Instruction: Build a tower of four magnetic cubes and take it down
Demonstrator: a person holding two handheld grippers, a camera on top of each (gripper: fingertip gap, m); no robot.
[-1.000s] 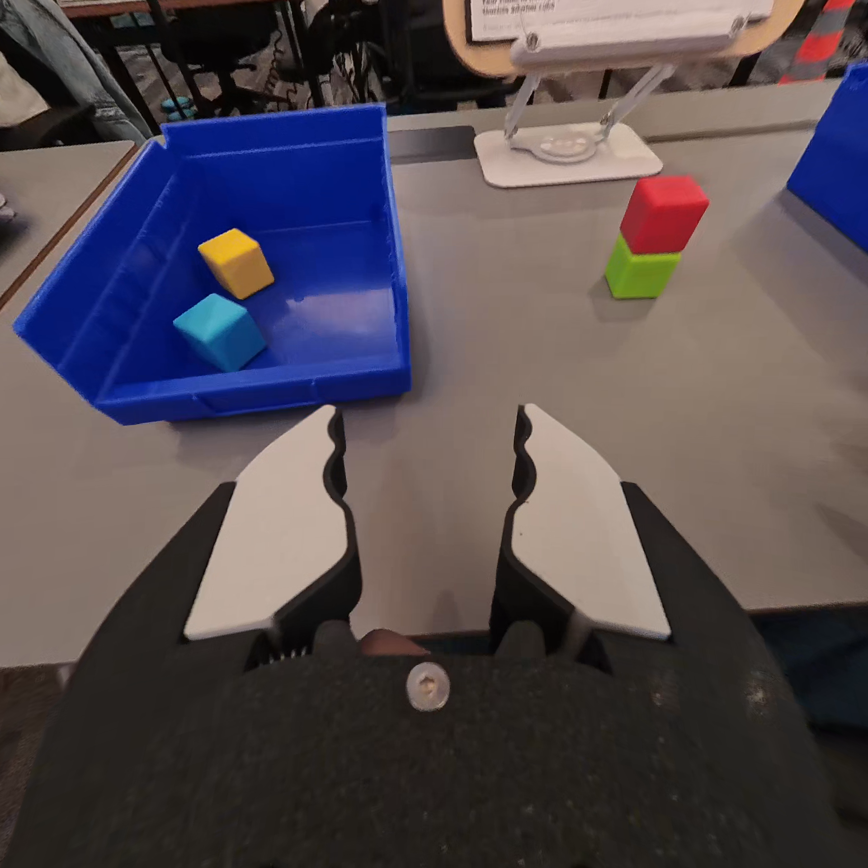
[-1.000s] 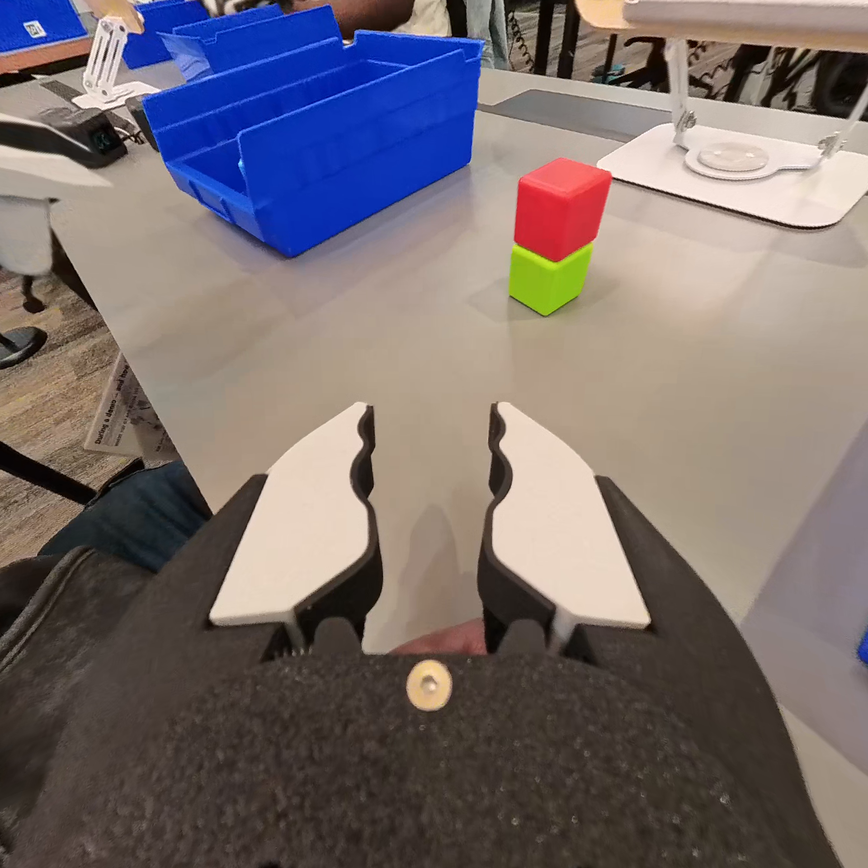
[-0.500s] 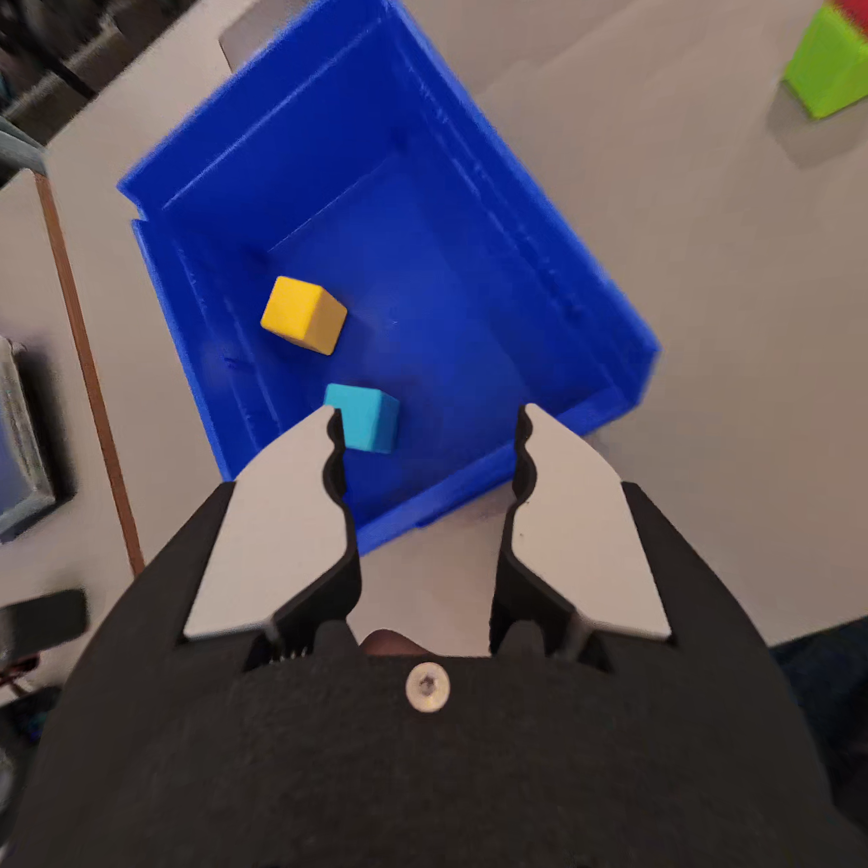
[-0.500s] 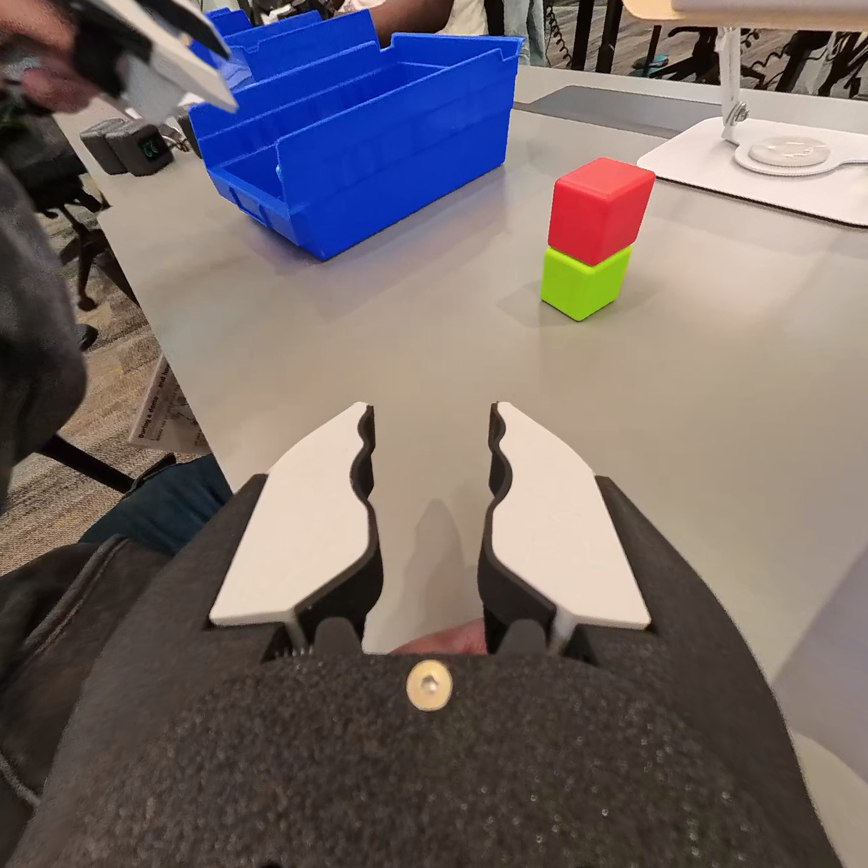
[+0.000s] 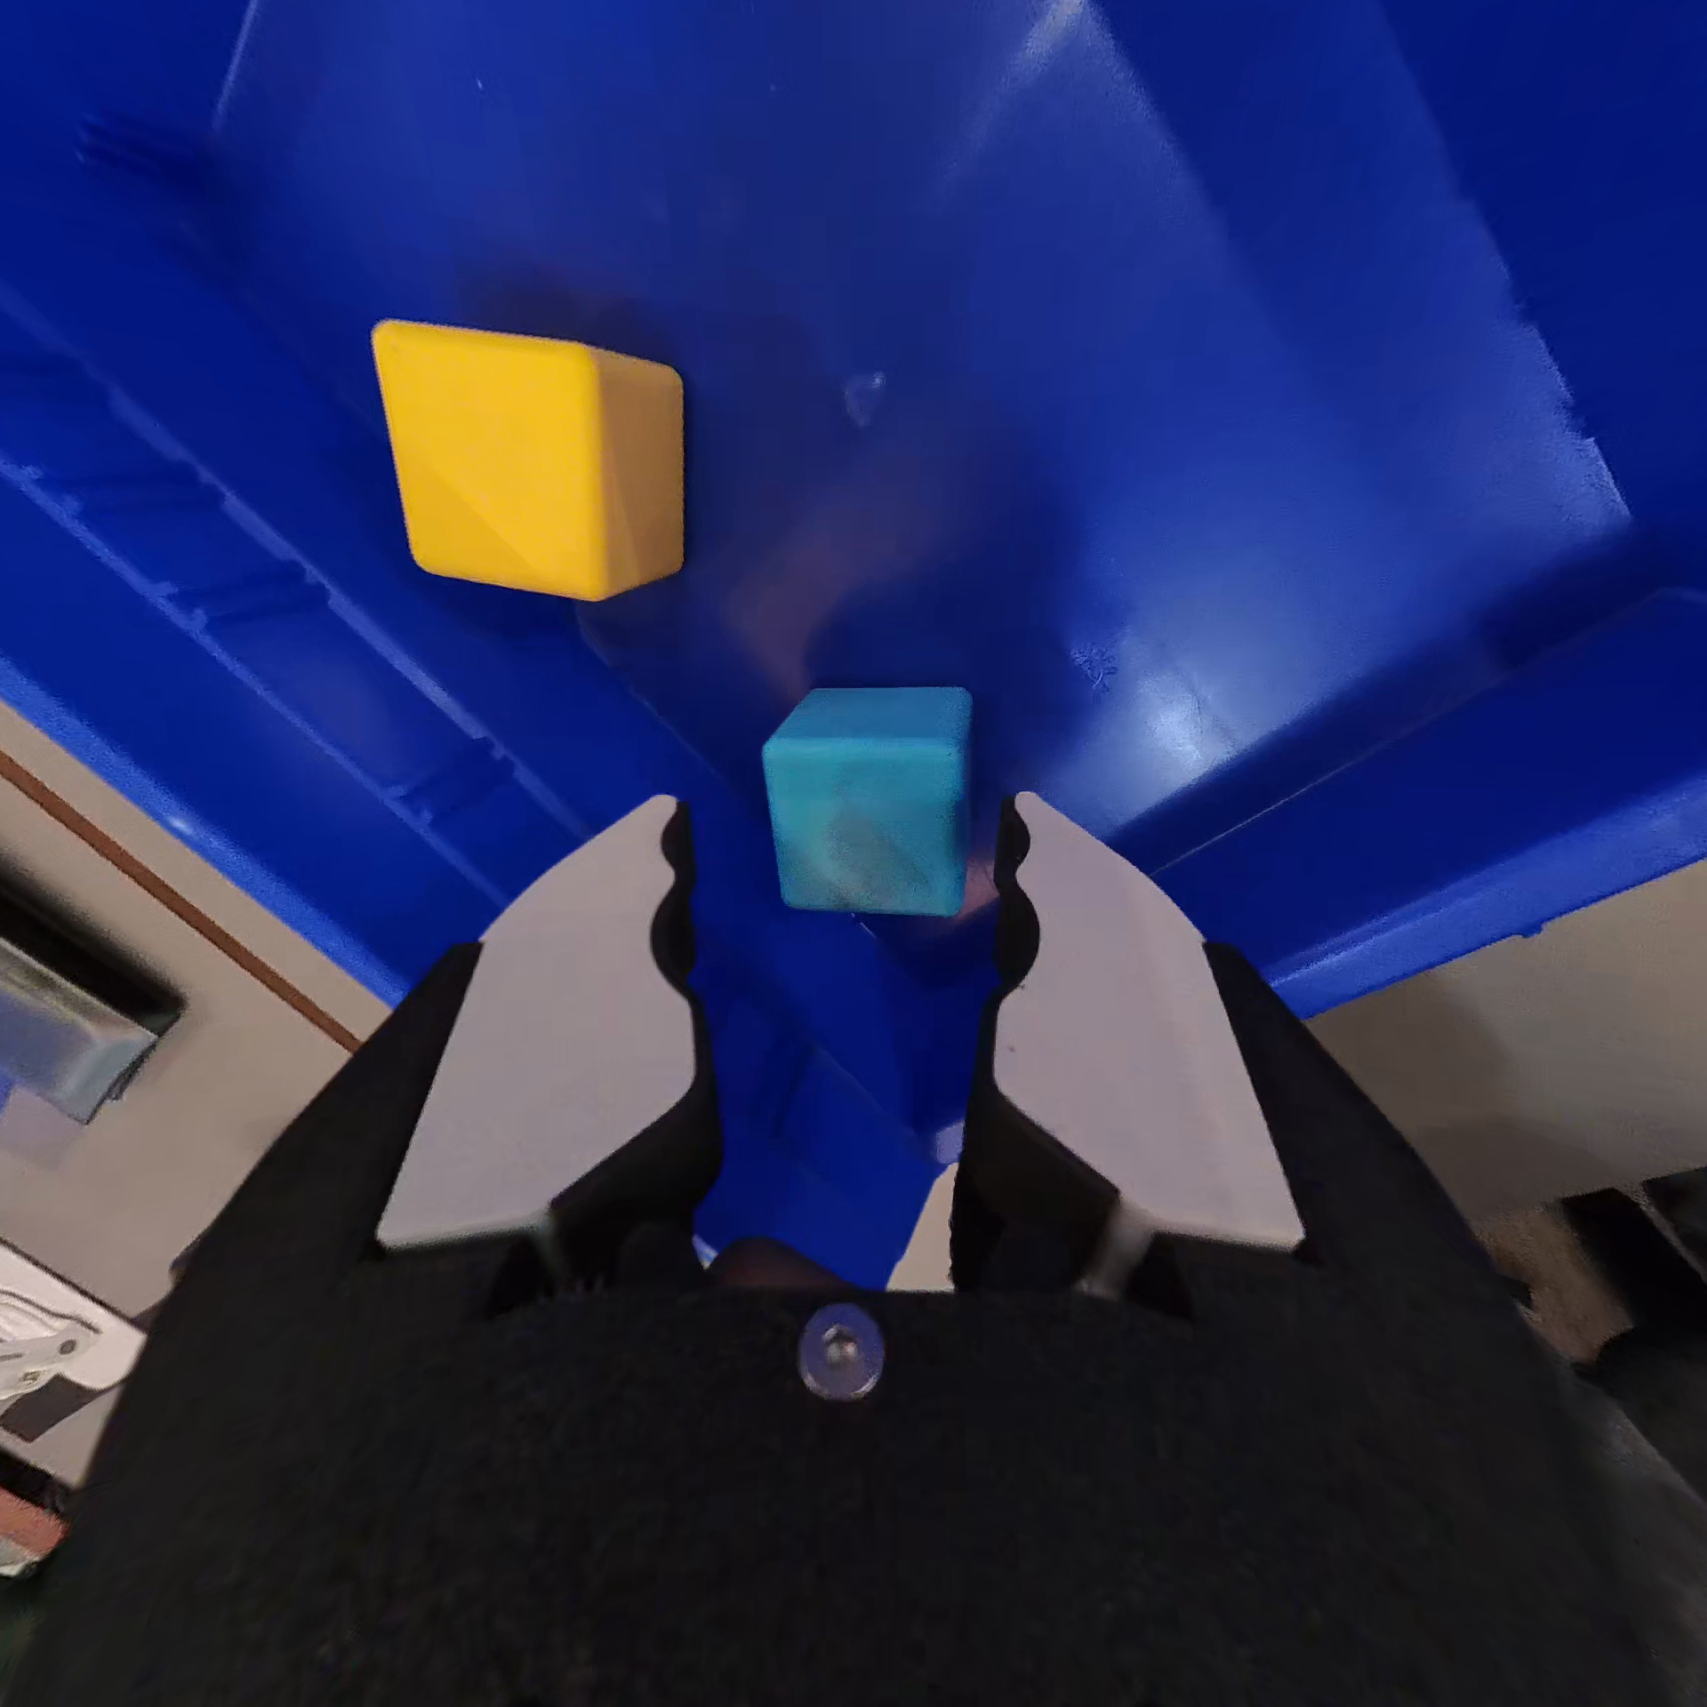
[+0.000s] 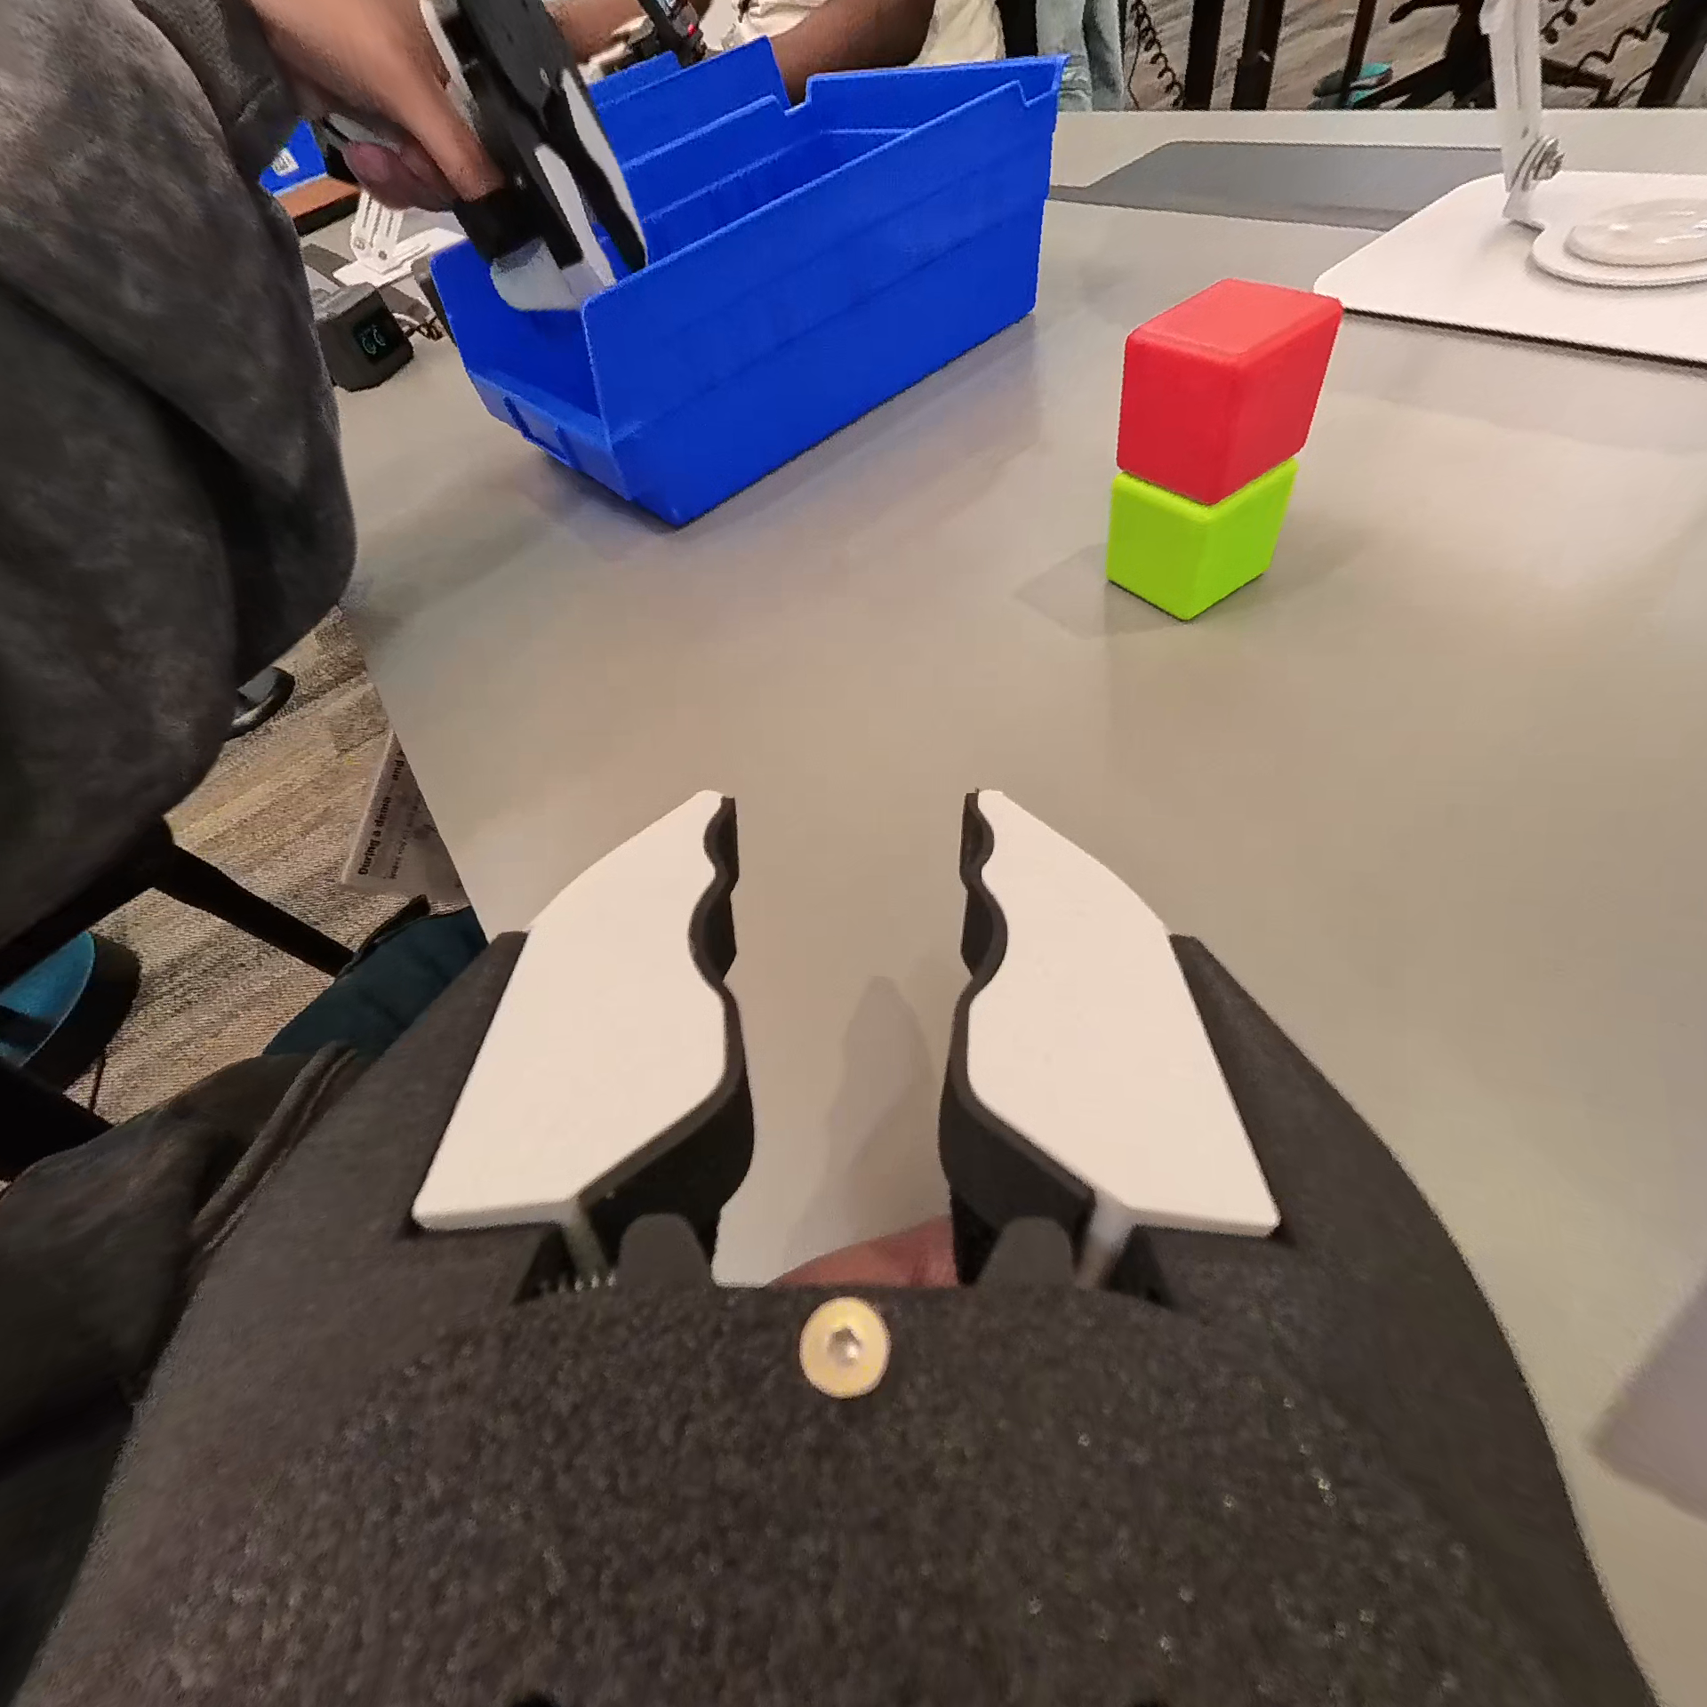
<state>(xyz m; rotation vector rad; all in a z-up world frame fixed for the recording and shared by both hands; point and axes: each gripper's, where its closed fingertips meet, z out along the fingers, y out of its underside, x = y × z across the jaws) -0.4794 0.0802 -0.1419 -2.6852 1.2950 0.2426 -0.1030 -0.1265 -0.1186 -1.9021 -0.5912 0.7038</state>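
While the blue bin walls crowd it, the left gripper hangs with fingers spread around the teal cube on the bin floor; closing off-centre could twist it. The right gripper idles, released.

Your grey table carries a blue bin far left | white stand base at far right corner | small black device just left of the bin | printed paper sheet lies on the carpeted floor below the table edge.
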